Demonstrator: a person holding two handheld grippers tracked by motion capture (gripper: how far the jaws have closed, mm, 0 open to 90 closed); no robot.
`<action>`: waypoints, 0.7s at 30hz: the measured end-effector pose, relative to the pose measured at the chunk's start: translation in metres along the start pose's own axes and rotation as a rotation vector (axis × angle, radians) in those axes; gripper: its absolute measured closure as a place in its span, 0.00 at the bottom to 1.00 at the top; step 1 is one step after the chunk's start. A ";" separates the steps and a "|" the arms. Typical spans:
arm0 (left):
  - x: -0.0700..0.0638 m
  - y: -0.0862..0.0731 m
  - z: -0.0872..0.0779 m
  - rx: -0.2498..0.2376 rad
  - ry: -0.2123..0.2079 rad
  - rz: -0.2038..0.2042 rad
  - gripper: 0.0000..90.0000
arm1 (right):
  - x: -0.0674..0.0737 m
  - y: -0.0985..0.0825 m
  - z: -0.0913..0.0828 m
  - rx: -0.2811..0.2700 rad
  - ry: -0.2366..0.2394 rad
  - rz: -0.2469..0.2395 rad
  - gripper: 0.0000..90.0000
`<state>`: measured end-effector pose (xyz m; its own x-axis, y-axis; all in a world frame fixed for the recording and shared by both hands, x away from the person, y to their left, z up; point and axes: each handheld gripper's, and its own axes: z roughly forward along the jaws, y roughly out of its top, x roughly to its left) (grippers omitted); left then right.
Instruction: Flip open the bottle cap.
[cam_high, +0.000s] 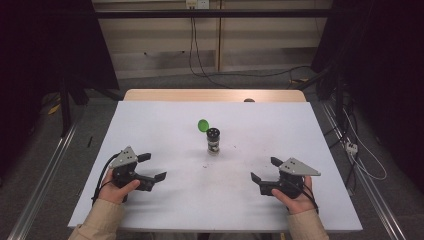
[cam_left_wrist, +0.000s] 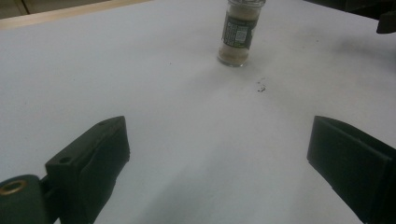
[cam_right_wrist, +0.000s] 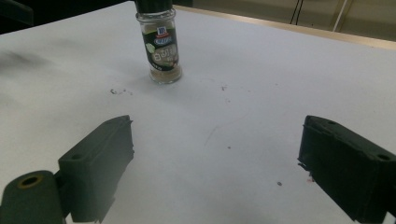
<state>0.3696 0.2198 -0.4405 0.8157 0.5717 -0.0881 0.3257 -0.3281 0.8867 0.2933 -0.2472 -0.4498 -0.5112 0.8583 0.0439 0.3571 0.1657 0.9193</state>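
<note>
A small glass spice jar (cam_high: 213, 141) stands upright near the middle of the white table (cam_high: 165, 130), its green flip lid (cam_high: 203, 125) hinged open at the back left. The jar (cam_left_wrist: 237, 32) is far ahead in the left gripper view, and in the right gripper view its label faces me on the jar (cam_right_wrist: 161, 49). My left gripper (cam_high: 152, 167) rests at the front left, open and empty. My right gripper (cam_high: 264, 169) rests at the front right, also open with nothing between its jaws.
A few dark specks (cam_left_wrist: 261, 87) lie on the table just in front of the jar. A wooden edge (cam_high: 215, 95) runs along the table's far side. Cables (cam_high: 360, 150) hang over the floor to the right.
</note>
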 end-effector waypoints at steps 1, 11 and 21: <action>0.001 0.000 -0.001 0.003 0.003 0.006 0.06 | -0.001 -0.001 -0.001 0.002 0.000 0.002 0.11; 0.003 -0.006 -0.010 0.003 0.013 0.003 0.06 | -0.006 -0.005 -0.007 0.002 -0.017 0.011 0.11; 0.004 -0.009 -0.014 -0.003 0.034 0.007 0.06 | -0.006 -0.008 -0.010 0.004 -0.021 0.007 0.11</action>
<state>0.3627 0.2357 -0.4422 0.8011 0.5948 -0.0661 0.3183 -0.3299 0.8887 0.2863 -0.2587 -0.4535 -0.4922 0.8695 0.0423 0.3637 0.1612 0.9175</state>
